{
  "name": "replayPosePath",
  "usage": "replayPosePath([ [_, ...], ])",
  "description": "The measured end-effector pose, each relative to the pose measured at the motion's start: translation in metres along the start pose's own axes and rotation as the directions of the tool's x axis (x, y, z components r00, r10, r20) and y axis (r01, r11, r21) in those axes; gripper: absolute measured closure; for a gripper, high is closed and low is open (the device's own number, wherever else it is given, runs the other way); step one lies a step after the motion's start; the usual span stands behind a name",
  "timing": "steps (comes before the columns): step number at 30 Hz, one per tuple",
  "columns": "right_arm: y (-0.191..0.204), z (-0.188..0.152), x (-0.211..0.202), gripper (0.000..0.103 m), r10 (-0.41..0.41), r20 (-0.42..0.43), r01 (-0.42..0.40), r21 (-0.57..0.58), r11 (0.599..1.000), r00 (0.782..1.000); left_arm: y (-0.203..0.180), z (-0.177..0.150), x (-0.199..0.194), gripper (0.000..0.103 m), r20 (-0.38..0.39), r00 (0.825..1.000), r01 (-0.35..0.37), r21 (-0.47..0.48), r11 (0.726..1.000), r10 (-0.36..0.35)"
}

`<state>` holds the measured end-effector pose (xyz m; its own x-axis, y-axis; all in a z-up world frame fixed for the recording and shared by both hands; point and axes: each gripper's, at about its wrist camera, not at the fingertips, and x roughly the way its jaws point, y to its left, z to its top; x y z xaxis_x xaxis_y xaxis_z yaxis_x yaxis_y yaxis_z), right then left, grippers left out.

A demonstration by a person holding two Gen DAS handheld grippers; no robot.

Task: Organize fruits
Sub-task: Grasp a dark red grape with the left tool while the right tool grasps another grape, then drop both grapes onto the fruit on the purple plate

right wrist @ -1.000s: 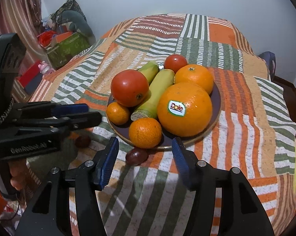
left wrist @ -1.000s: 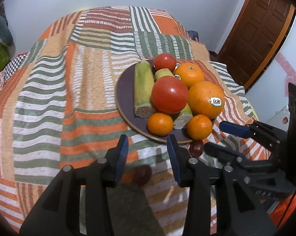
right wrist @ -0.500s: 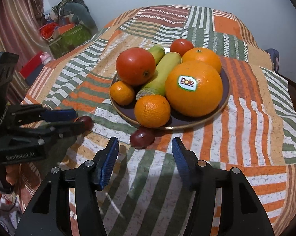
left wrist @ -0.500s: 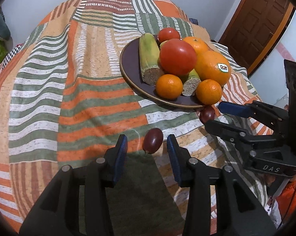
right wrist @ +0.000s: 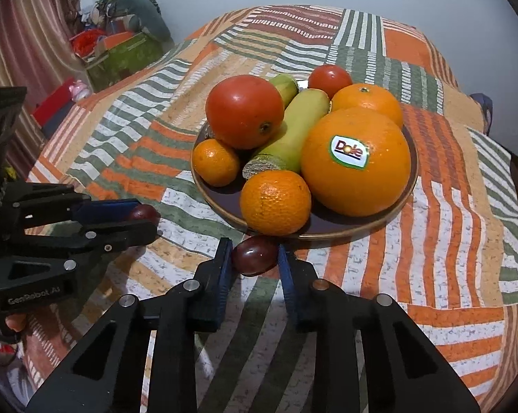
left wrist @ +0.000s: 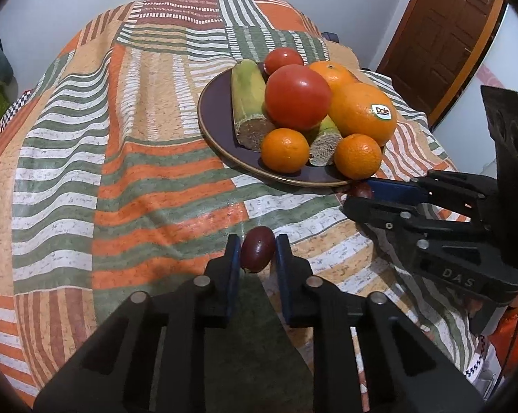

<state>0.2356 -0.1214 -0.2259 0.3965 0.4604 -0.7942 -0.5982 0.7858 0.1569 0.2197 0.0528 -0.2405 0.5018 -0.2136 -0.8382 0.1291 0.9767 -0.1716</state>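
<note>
- The left gripper (left wrist: 258, 253) has its 2 blue-padded jaws pinching a small dark-red oval fruit (left wrist: 258, 253); both pads touch its sides.
- The right gripper (right wrist: 255, 255) likewise has its jaws closed against a second dark-red oval fruit (right wrist: 255, 255), which lies on the striped orange, green and white tablecloth (right wrist: 448, 227).
- Just beyond the right jaws, touching distance from that fruit, is the rim of a round dark-purple plate (right wrist: 327, 232).
- On the plate, ahead of the jaws: a big orange with a Dole sticker (right wrist: 357, 161), 2 small mandarins (right wrist: 275, 203), a large red tomato (right wrist: 244, 112), and a green-yellow cut banana piece (right wrist: 293, 130).
- From the left wrist view, the plate (left wrist: 214, 117) sits ahead and right of the jaws, well apart from the held fruit.
</note>
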Motion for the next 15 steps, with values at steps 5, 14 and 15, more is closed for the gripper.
replayPosePath([
  [5,0.001,-0.003,-0.012,0.079,0.004,0.018,-0.004,0.003,1.0,1.0,-0.001,0.001,-0.007,0.083,0.007,1.0,-0.004,-0.002,1.0,0.004],
  [14,-0.009,0.002,-0.041,0.078,-0.012,0.093,0.009,0.027,1.0,0.996,-0.008,0.019,-0.028,0.083,0.072,0.997,-0.005,0.007,1.0,0.004],
  [15,-0.01,0.004,-0.044,0.078,-0.016,0.102,0.013,0.028,1.0,0.995,-0.01,0.022,-0.03,0.083,0.081,0.997,-0.004,0.009,1.0,0.004],
])
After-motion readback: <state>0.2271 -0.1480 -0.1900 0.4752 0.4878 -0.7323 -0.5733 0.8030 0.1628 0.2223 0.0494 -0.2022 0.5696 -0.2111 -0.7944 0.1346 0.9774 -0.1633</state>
